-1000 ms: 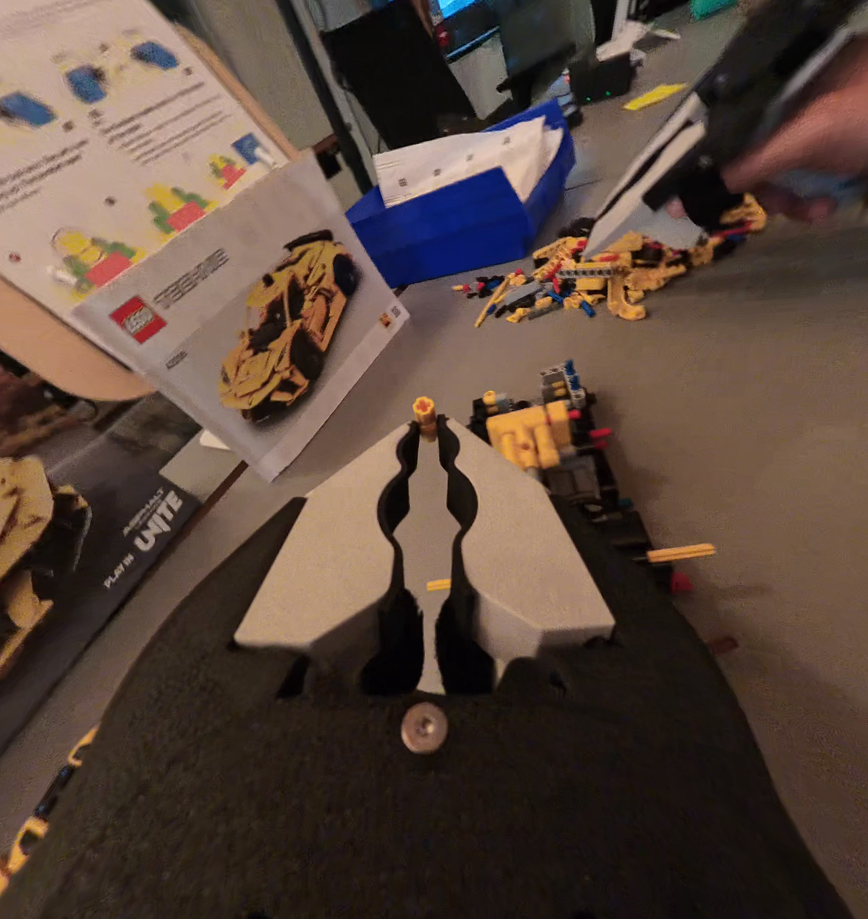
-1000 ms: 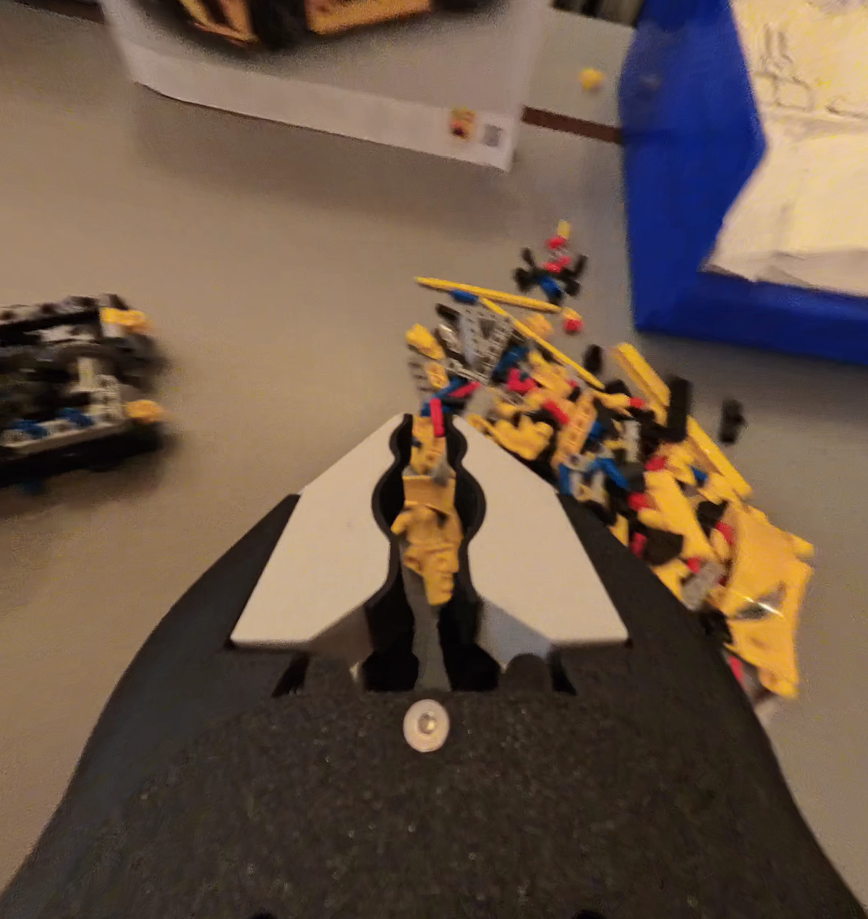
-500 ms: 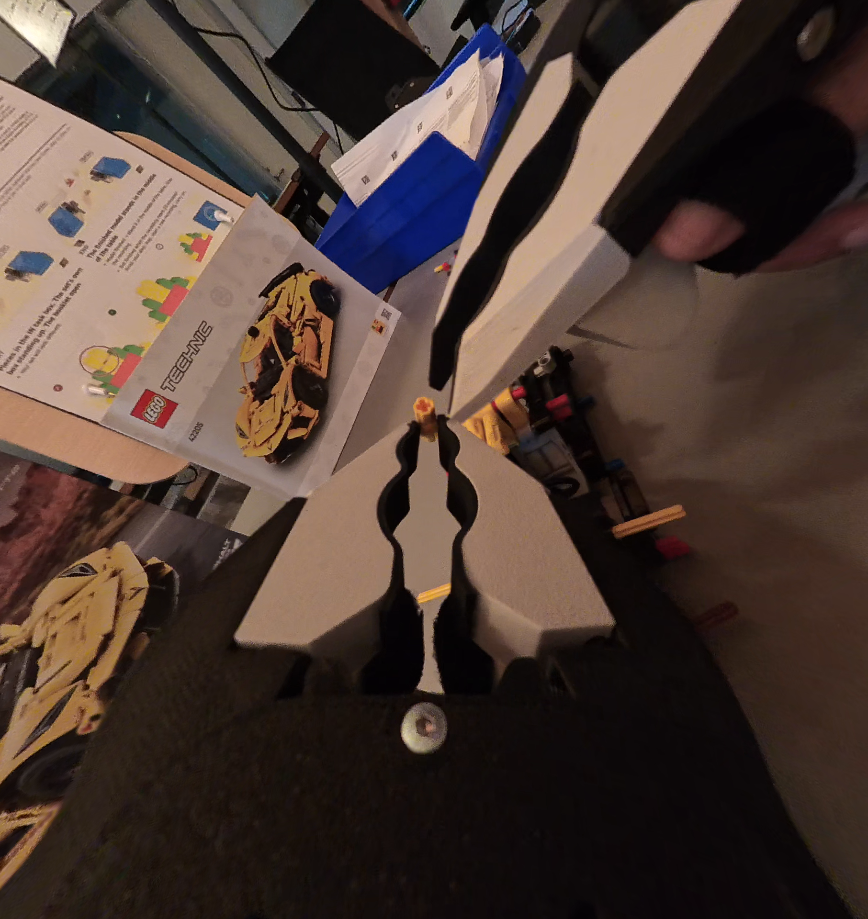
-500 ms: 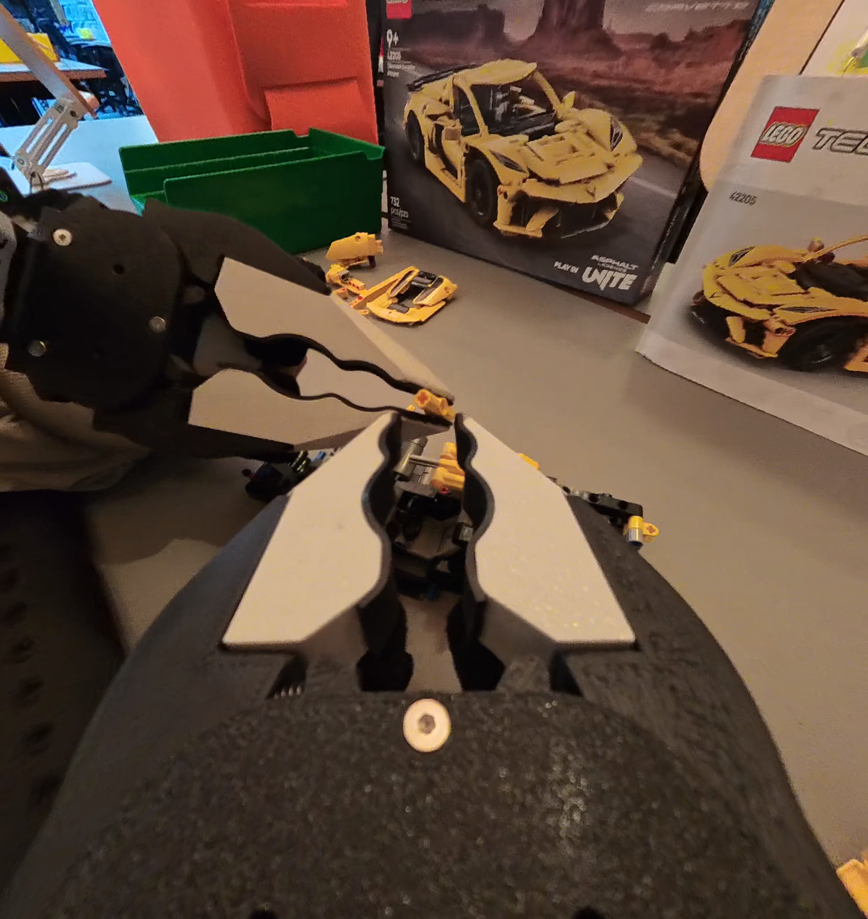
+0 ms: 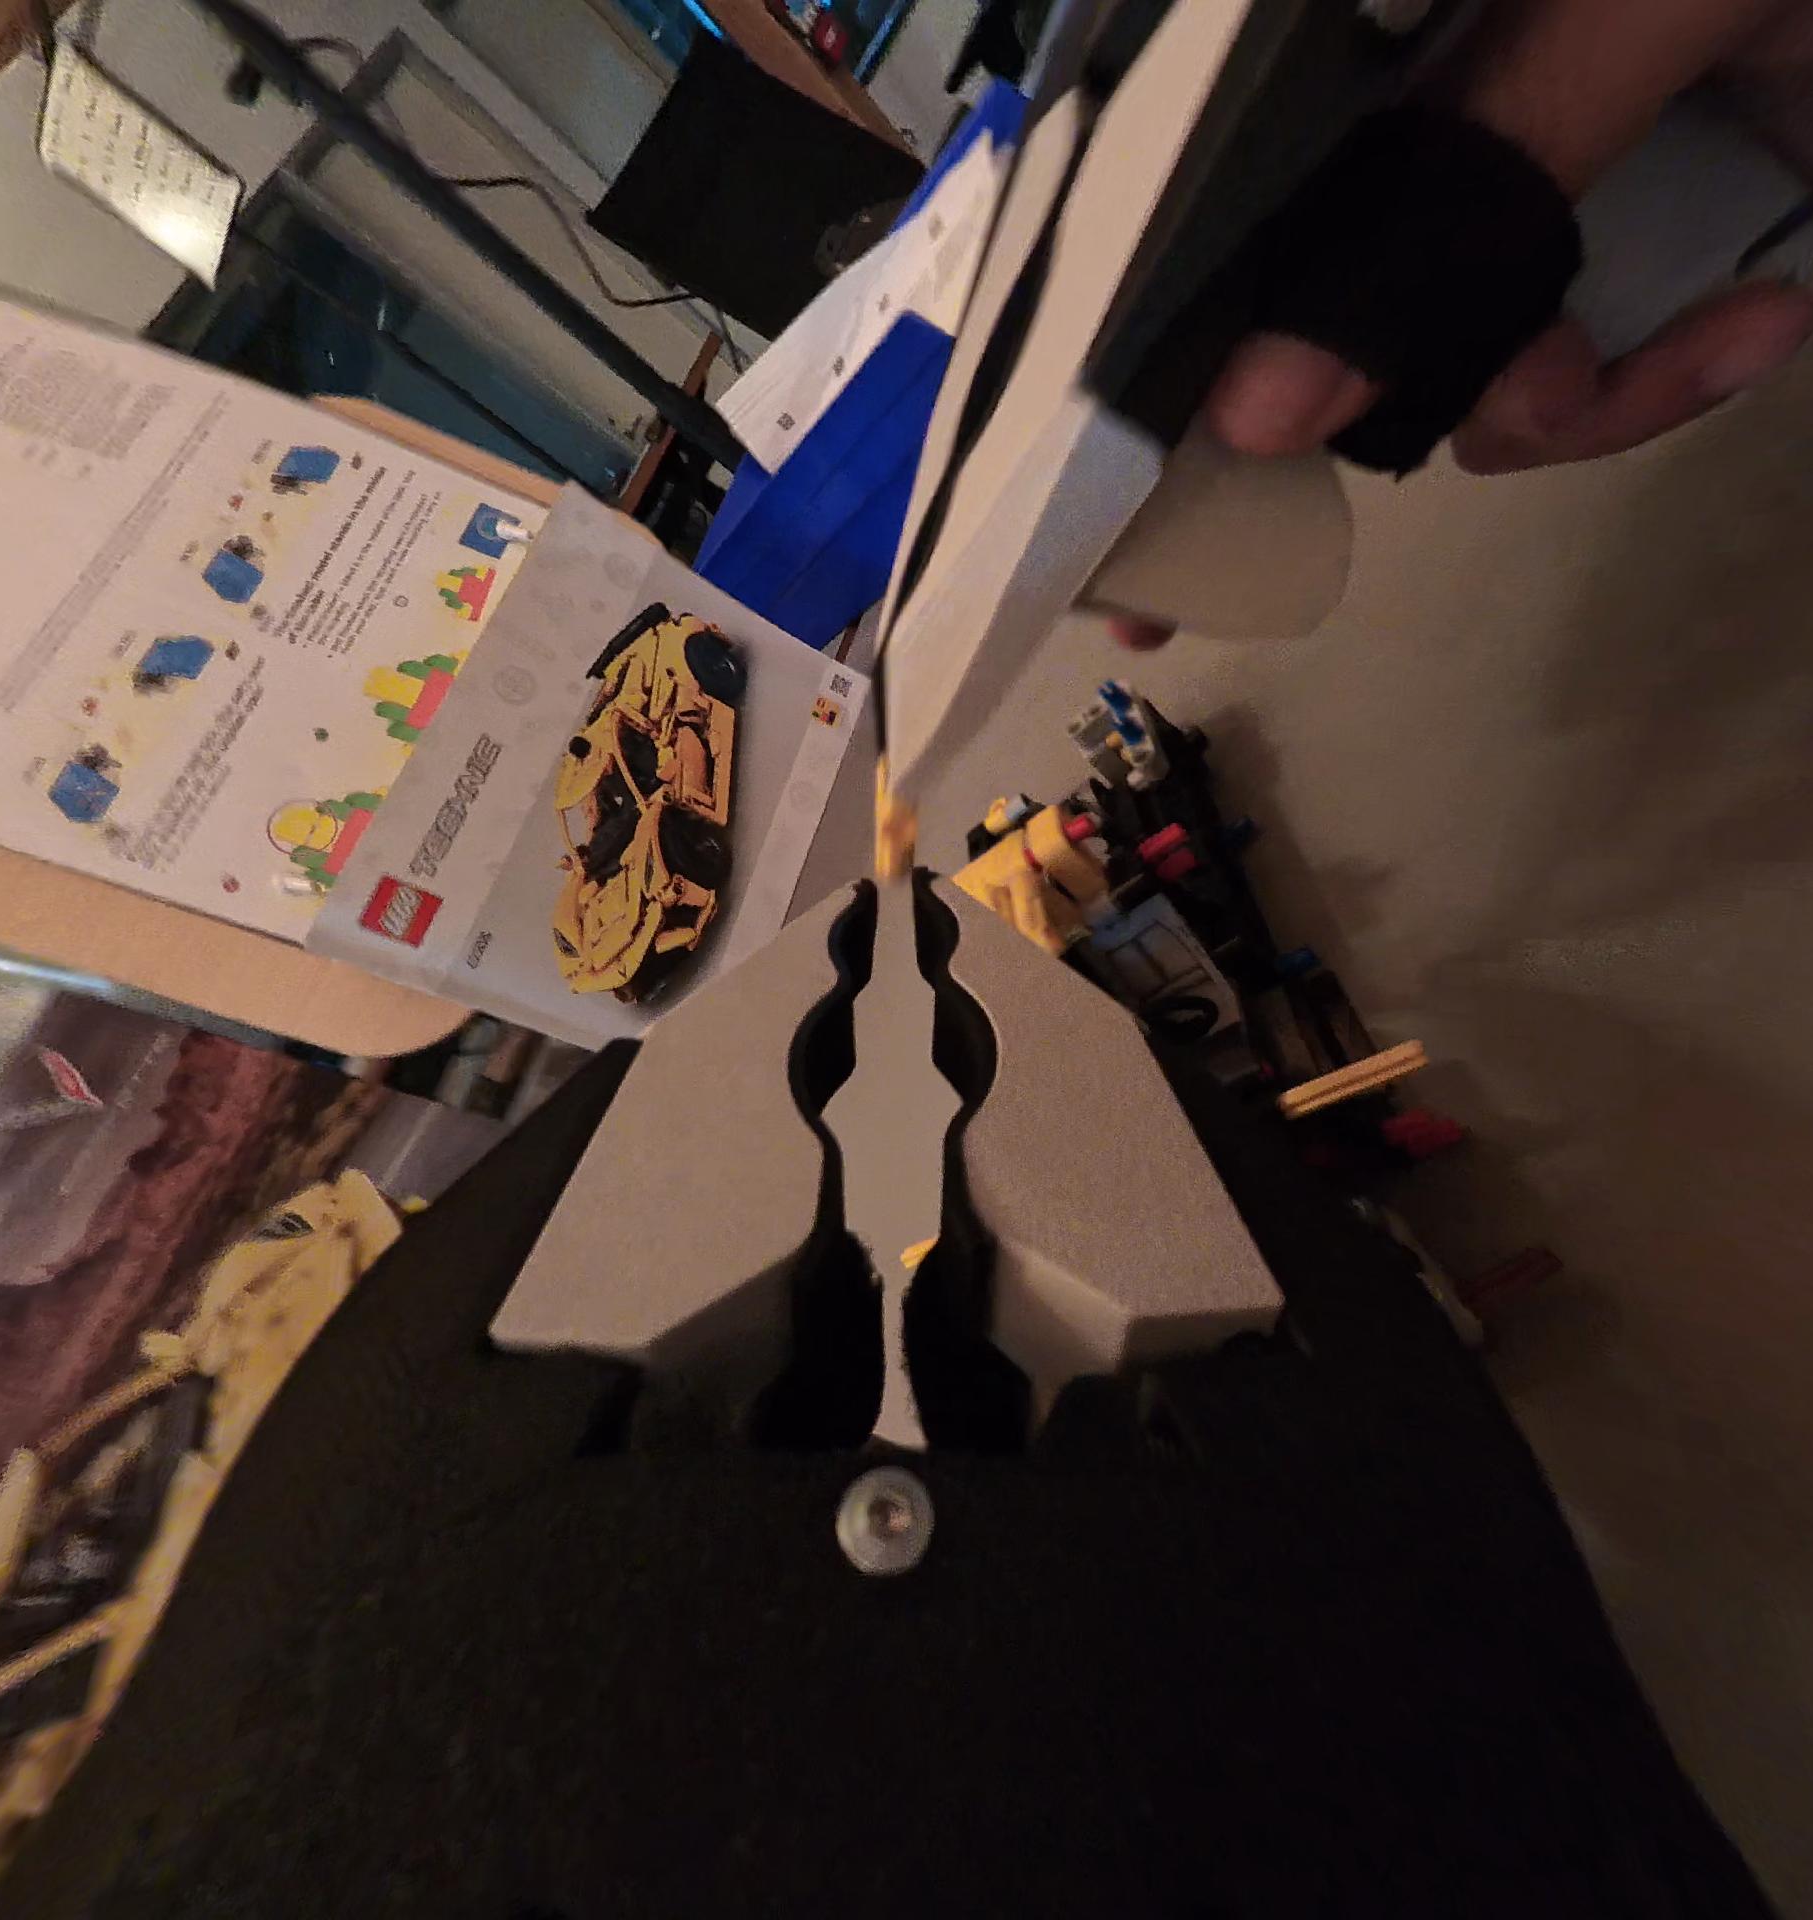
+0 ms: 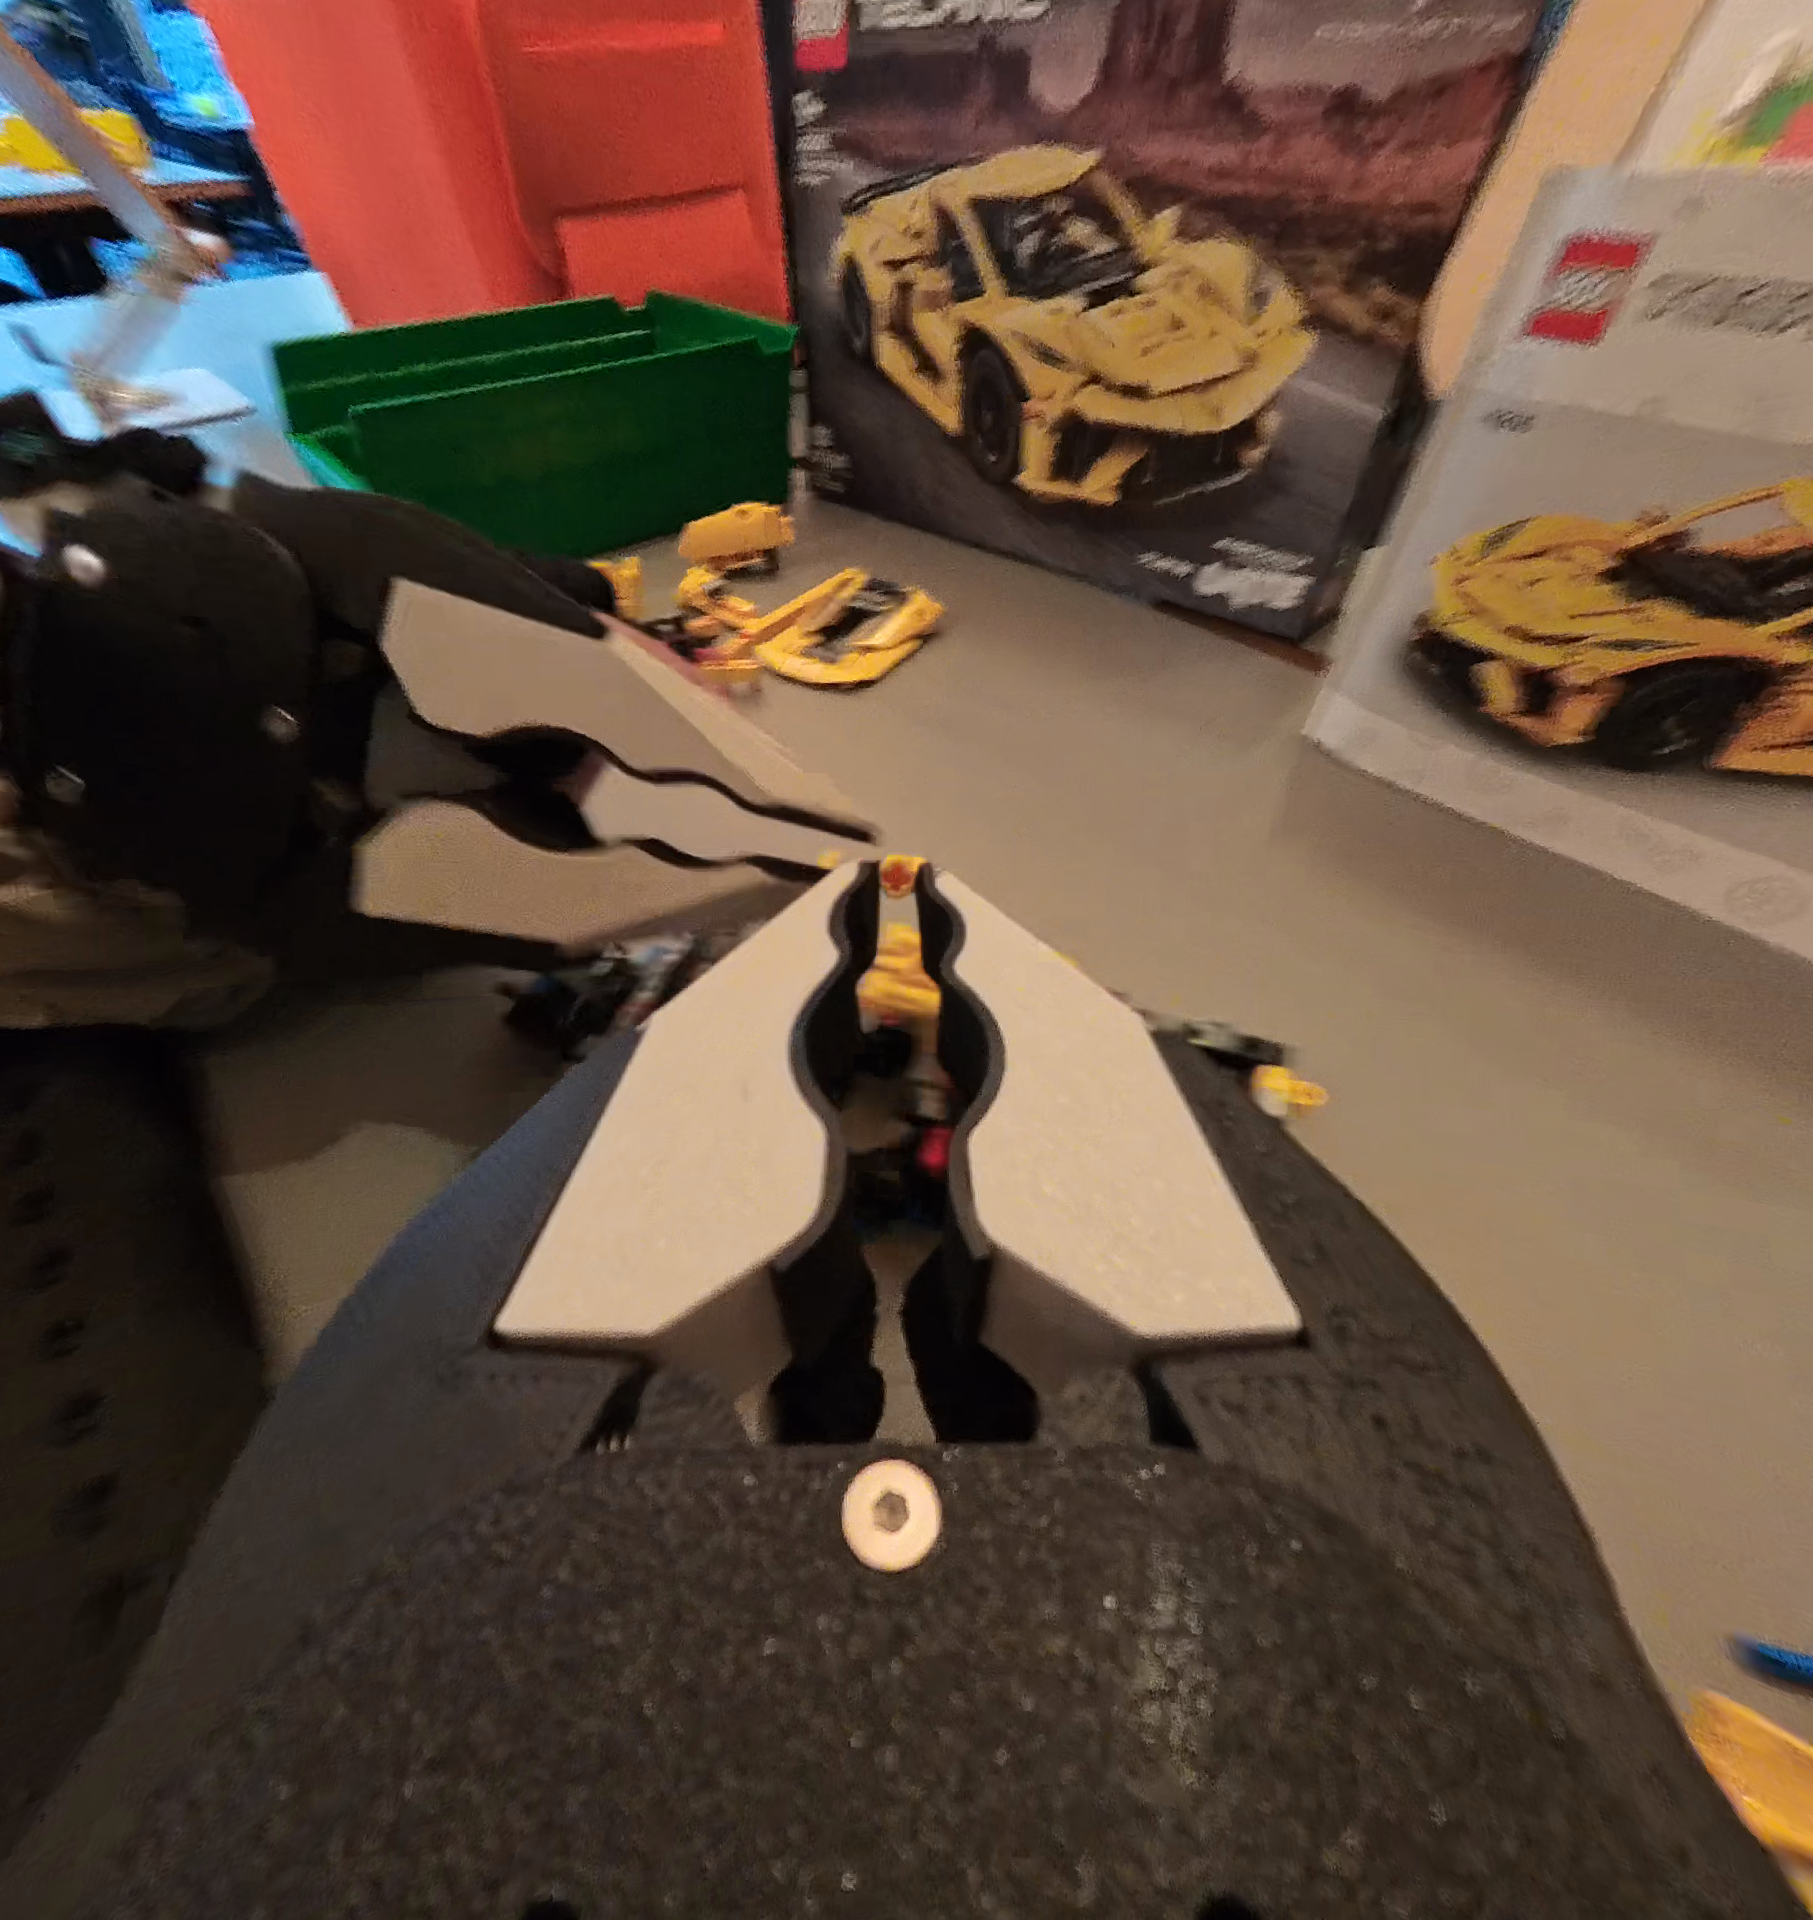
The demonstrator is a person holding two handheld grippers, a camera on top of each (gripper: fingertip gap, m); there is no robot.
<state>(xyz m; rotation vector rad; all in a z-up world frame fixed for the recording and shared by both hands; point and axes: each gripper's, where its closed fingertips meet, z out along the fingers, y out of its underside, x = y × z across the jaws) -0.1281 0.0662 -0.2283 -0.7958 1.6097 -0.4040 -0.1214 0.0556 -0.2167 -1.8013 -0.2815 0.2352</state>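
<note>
My left gripper (image 5: pixel 893 885) is shut on a small yellow pin (image 5: pixel 894 831) at its tips. My right gripper (image 5: pixel 897 774) comes down from the upper right, held by a hand (image 5: pixel 1608 353), and meets the same pin tip to tip. In the right wrist view my right gripper (image 6: pixel 900 875) is closed on the yellow pin (image 6: pixel 900 876), and the left gripper (image 6: pixel 845 844) reaches in from the left, touching it. A partly built black chassis (image 5: pixel 1151 935) with yellow, red and blue parts lies on the grey table just below both grippers; it also shows under the right gripper (image 6: pixel 590 997).
An instruction booklet (image 5: pixel 611 810) leans at the left, a blue bin (image 5: pixel 829 520) with papers behind it. The set's box (image 6: pixel 1068 312), a green bin (image 6: pixel 549 426) and loose yellow panels (image 6: pixel 829 634) stand beyond. A tan axle (image 5: pixel 1349 1075) sticks out of the chassis.
My right gripper left the loose parts pile, swung over to the left gripper and narrowed onto the yellow pin. The left gripper kept the pin and tilted.
</note>
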